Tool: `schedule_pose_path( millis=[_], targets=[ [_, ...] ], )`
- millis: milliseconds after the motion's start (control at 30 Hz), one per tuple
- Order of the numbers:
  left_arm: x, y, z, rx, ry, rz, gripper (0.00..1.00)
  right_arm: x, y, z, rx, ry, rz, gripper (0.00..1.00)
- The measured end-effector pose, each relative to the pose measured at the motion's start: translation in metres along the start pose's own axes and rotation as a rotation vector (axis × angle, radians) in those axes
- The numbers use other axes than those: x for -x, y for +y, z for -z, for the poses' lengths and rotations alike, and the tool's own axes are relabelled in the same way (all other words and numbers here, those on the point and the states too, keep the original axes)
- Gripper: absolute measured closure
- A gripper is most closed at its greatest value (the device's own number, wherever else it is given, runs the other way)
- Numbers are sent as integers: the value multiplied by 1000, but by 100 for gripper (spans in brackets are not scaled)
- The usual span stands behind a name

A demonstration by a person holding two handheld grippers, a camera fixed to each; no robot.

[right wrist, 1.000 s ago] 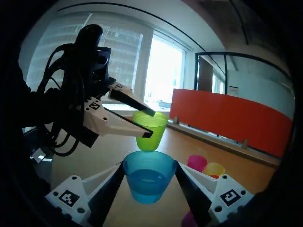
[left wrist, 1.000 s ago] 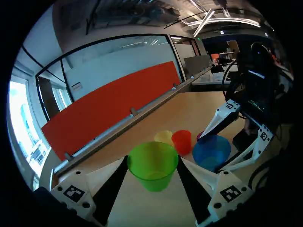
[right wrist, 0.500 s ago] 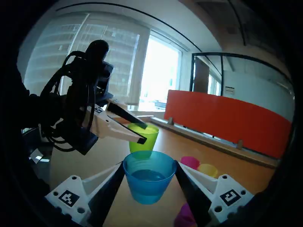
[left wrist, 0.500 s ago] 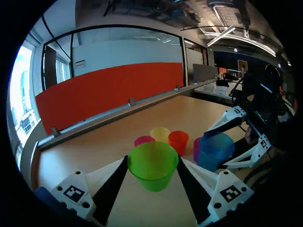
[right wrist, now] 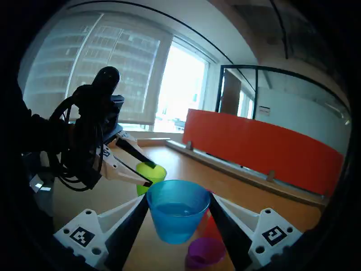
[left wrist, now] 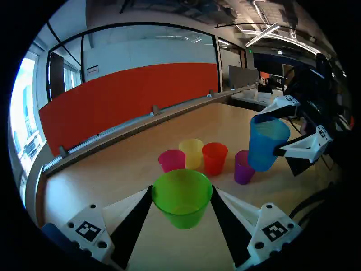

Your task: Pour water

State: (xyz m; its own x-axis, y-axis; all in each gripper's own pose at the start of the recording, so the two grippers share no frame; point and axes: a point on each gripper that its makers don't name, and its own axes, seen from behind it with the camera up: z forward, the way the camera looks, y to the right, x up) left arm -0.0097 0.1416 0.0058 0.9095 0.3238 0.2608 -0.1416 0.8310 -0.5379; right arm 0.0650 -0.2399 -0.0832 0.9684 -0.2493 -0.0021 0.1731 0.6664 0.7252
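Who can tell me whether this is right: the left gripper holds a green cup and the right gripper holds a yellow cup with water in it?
The right gripper holds a blue cup, not a yellow one; the right gripper view shows it. The rest stands: water in it, and the left gripper holds a green cup.

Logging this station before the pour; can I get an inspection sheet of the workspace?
Surface: light wooden tabletop, no spill seen.
Job's things: translucent blue plastic cup with water, held aloft; translucent green plastic cup, upright.
Clutter: pink cup, yellow cup, orange cup, purple cup, grouped on tabletop.
Grippers: left gripper shut on green cup; right gripper shut on blue cup.
Cables: black cables at left gripper.
Surroundings: orange partition, bright windows.
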Motion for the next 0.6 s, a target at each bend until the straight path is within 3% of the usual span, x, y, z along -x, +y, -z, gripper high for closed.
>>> schedule_pose_path(
  millis=[600],
  targets=[
    [35, 8, -27, 50, -85, 42, 12, 12, 56, 30, 112, -47, -10, 6]
  ],
)
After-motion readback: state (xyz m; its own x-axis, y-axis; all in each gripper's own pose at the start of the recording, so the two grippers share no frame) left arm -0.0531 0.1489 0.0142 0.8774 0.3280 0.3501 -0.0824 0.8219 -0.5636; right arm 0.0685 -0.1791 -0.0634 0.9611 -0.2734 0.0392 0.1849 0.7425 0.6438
